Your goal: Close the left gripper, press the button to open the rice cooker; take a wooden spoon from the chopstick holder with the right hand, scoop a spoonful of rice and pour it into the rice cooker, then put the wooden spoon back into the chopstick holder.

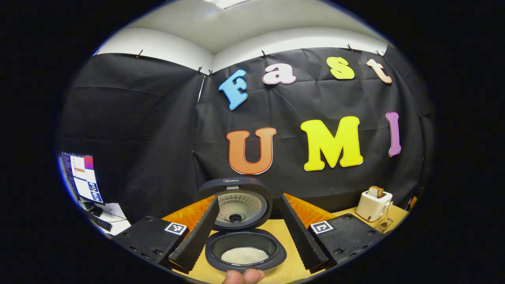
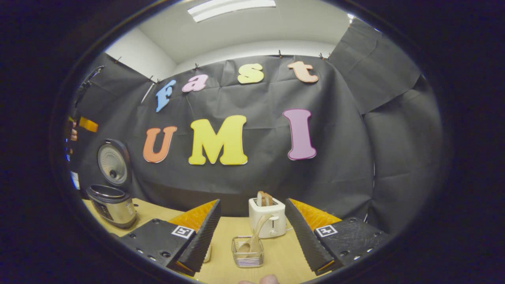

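Directly between the spread fingers of the left gripper [image 1: 244, 236], low in the centre of the left gripper view, stands the rice cooker [image 1: 244, 252], its lid [image 1: 236, 203] raised upright and white rice [image 1: 244, 255] lying in the inner pot. The jaws stand wide apart, holding nothing. A toaster [image 1: 373, 205] sits at the lower right of that frame on the wooden table [image 1: 288, 244].

Low in the centre of the right gripper view, the right gripper [image 2: 252, 236] is likewise spread and empty. Between its fingers sits the wire chopstick holder [image 2: 247, 251] with the wooden spoon [image 2: 254, 236] leaning in it, the toaster just behind. The cooker stands at the far left of that frame.
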`<state>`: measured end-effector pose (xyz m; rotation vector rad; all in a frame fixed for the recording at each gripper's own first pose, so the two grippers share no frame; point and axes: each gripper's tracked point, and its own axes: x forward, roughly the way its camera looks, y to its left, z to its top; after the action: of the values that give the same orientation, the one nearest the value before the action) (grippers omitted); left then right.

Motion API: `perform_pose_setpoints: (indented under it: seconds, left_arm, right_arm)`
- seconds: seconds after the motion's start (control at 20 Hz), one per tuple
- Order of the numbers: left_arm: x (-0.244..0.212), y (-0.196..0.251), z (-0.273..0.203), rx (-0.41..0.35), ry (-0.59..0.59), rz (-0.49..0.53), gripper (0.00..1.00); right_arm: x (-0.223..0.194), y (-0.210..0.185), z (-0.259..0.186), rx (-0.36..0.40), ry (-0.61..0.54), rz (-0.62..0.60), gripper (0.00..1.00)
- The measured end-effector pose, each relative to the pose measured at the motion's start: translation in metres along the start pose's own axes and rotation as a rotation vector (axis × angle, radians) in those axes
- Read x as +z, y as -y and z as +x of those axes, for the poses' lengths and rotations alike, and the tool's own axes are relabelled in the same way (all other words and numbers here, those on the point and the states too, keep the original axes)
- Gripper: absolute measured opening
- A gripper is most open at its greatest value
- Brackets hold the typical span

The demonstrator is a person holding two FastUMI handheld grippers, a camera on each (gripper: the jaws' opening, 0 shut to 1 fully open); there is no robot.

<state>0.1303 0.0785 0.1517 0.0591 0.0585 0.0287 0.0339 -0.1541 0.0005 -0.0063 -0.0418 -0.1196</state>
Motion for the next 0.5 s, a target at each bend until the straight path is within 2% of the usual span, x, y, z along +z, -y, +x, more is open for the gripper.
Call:
perform_pose_setpoints:
  seconds: [0.05,0.1,0.15,0.25,0.35,0.4,0.5]
  left_arm:
    - [0.008,-0.002,0.011,-0.006,-0.019,-0.022,0.98]
    - [0.018,-0.011,0.024,0.023,-0.013,-0.023,1.0]
    - [0.026,-0.021,0.038,0.057,-0.003,0.002,0.98]
    - [0.038,-0.032,0.061,0.104,0.0,0.07,0.98]
    - [0.041,-0.033,0.079,0.105,-0.03,0.092,0.97]
    - [0.042,-0.031,0.089,0.104,-0.042,0.097,0.98]
    - [0.051,-0.036,0.109,0.119,-0.046,0.112,0.97]
  right_arm:
    - [-0.005,-0.005,-0.005,0.022,-0.008,-0.007,0.99]
    - [-0.01,-0.007,-0.009,0.033,-0.014,-0.021,0.95]
    - [-0.013,-0.008,-0.014,0.041,-0.014,-0.032,0.92]
    - [-0.015,-0.009,-0.022,0.052,-0.012,-0.023,0.95]
    - [-0.016,-0.007,-0.029,0.047,-0.002,-0.011,0.98]
    - [-0.018,-0.008,-0.033,0.049,0.004,-0.022,0.95]
    - [-0.026,-0.011,-0.041,0.049,0.003,-0.058,0.95]
